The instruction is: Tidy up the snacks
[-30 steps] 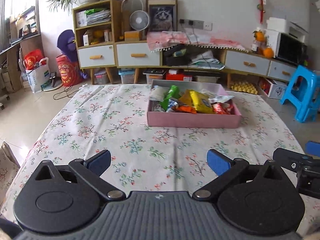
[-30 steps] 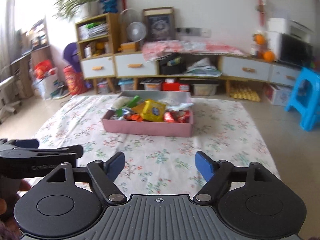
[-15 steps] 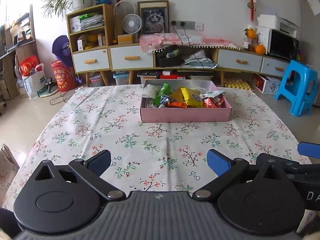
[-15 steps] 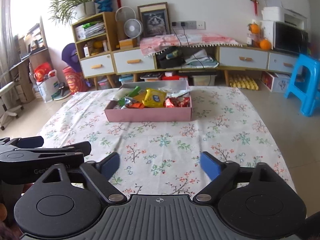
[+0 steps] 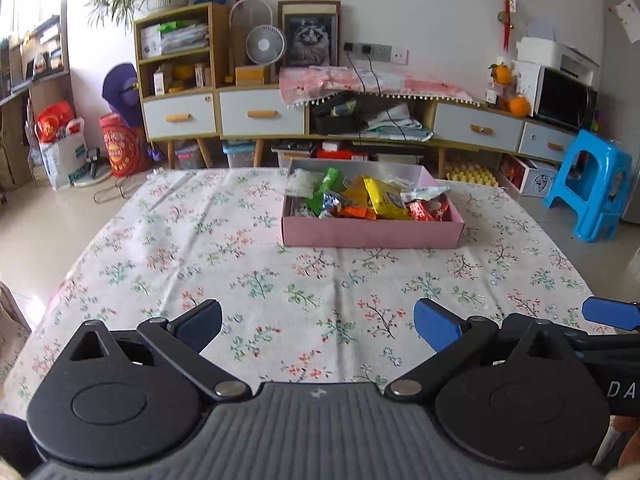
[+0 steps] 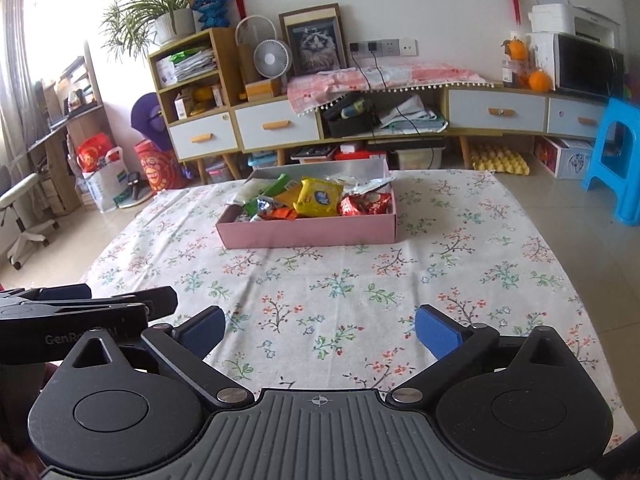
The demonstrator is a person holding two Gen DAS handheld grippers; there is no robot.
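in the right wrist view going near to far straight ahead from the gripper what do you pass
right gripper → floral tablecloth → pink box → yellow snack packet → clear storage bin under the cabinet → wall sockets

Bright daylight enters from the left, blowing out the sheer window curtain (image 6: 16, 40) and leaving glare on the pale tiled floor (image 5: 36, 224); both views are sharp, with fisheye bending and dark vignetted corners at the edges
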